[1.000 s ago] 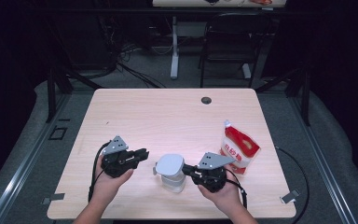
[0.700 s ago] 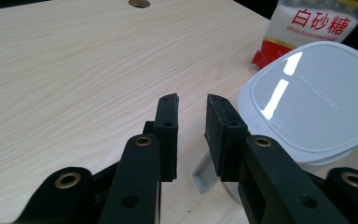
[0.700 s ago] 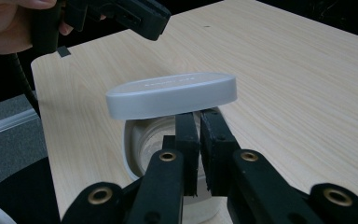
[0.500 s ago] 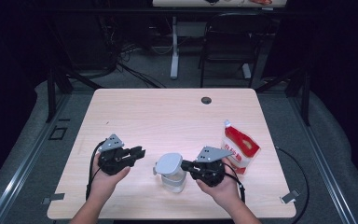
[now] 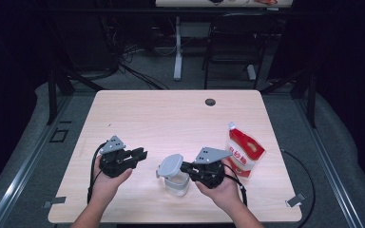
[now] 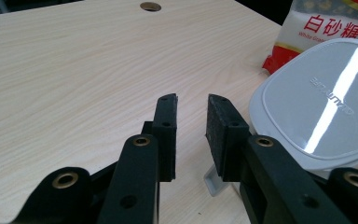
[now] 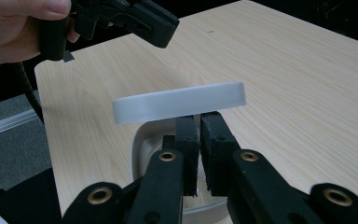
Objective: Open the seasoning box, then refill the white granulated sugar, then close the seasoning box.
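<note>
A white plastic container (image 5: 177, 184) stands near the table's front edge. Its grey-white lid (image 5: 171, 164) (image 7: 179, 102) is tilted up above the rim (image 7: 144, 140). My right gripper (image 5: 183, 167) (image 7: 198, 119) comes in from the right, shut on the lid's edge just under it. My left gripper (image 5: 142, 153) (image 6: 191, 100) hovers to the left of the container, apart from it. Its jaws have just been opening, and nothing is between its pads. In the left gripper view the lid (image 6: 321, 112) lies beyond its right jaw. The right gripper view has the left gripper (image 7: 144, 21) at the top left.
A red and white sugar bag (image 5: 244, 151) (image 6: 326, 23) lies right of the container, behind my right hand. The light wooden table (image 5: 171, 118) has a round cable hole (image 5: 210, 102) near its far edge. Chairs and cables stand on the dark floor beyond.
The left gripper's jaws have spread wider apart. Both hands have stayed almost in place, and the right gripper keeps the lid tilted up over the container.
</note>
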